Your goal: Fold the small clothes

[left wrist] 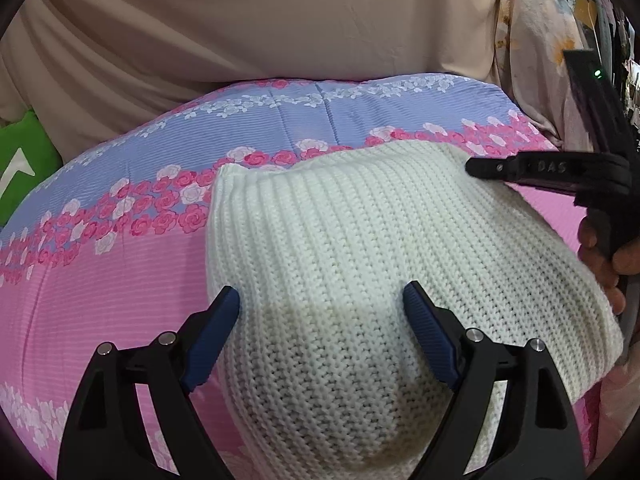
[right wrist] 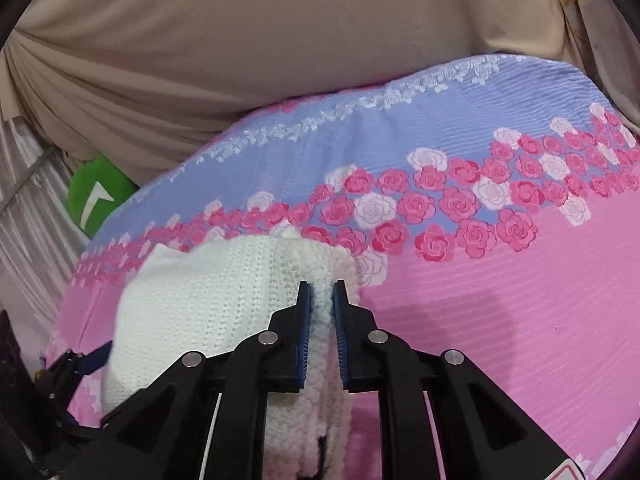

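Right tool (right wrist: 321, 300) pinches white knit garment (right wrist: 208, 300) edge on bedspread (right wrist: 500, 300)

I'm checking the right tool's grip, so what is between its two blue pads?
A thick edge of the white knit garment sits between the pads of the right tool, which press on it; the right wrist view shows this.

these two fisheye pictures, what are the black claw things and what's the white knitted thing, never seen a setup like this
A person holds a handheld two-finger tool in each hand; no robot arm. Each picture comes from a camera on one tool, looking along its fingers. The white knitted garment lies on a pink and blue rose-print bedcover. In the left view, the left tool stands open astride the knit, not pinching it. In the right view, the right tool is closed on the garment's edge.
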### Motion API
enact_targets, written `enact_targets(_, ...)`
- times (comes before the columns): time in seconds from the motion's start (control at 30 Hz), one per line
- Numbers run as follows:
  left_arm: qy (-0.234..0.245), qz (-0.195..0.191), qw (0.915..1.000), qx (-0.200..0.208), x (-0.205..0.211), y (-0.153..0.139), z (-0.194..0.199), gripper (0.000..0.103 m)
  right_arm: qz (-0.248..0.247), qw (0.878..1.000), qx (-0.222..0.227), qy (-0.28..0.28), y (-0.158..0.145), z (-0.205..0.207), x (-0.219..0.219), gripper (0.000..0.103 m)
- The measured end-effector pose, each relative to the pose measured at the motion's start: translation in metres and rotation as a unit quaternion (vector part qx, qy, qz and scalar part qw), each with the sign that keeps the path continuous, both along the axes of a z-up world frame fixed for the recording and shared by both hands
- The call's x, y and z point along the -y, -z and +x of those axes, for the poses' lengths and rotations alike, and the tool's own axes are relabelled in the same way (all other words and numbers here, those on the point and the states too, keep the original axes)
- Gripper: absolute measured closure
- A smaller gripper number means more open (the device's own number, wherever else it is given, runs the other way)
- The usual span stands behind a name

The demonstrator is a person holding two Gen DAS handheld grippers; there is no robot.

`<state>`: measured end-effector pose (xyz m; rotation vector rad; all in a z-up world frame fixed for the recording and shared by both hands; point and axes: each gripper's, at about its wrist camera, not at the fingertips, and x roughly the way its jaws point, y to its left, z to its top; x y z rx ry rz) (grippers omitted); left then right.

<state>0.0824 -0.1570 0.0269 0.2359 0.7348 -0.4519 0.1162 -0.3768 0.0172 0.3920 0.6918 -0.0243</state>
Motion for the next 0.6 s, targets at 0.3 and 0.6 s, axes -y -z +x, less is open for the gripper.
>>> enact_targets(0.3, 0.003, -0.032, 0.9994, -0.012, -0.012, -0.01, -0.008, 0.021, -0.005, 0.998, 0.061, -0.025, -0.014, -0.115, -0.051, 0.051)
enact_targets(0.6, 0.016, -0.01, 0.9998, -0.002, -0.016, -0.002, -0.051, 0.021, 0.045, 0.997, 0.051, -0.021, 0.015, -0.159, -0.061, 0.093)
